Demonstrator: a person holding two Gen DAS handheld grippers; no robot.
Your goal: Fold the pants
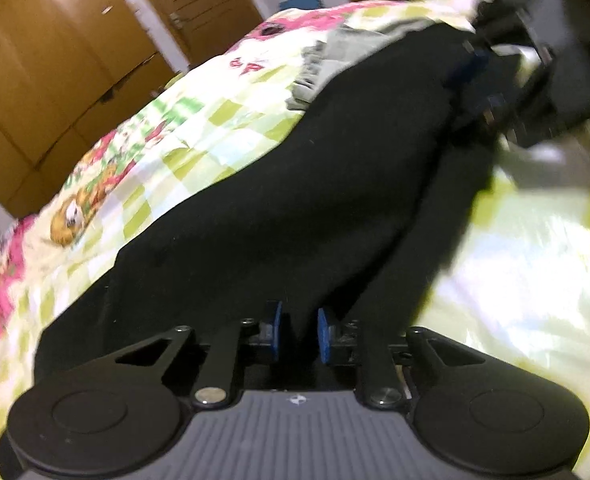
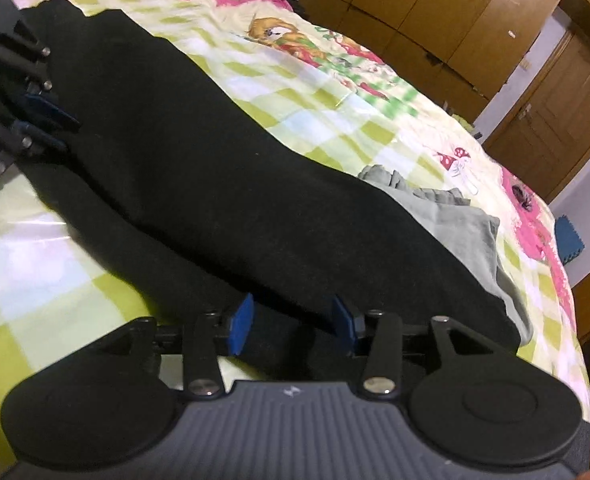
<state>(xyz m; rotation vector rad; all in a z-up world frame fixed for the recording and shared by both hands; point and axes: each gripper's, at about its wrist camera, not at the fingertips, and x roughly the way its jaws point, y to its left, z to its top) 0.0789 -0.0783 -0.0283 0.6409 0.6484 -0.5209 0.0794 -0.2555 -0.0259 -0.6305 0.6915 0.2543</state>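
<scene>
Red letters [image 1: 247, 66] on the bedsheet [image 1: 199, 128] — blurred, unreadable.

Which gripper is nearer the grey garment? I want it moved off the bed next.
Right. The right gripper sits at the end of the black pants beside the grey garment; the left gripper is at the opposite end, farther away.

The pants [image 2: 199, 160] lay stretched along the bed [image 2: 335, 112] — a gripper at each end. A second garment [image 2: 455, 216] lay beside them, partly underneath; wardrobes [image 2: 435, 8] stood behind the bed.
</scene>
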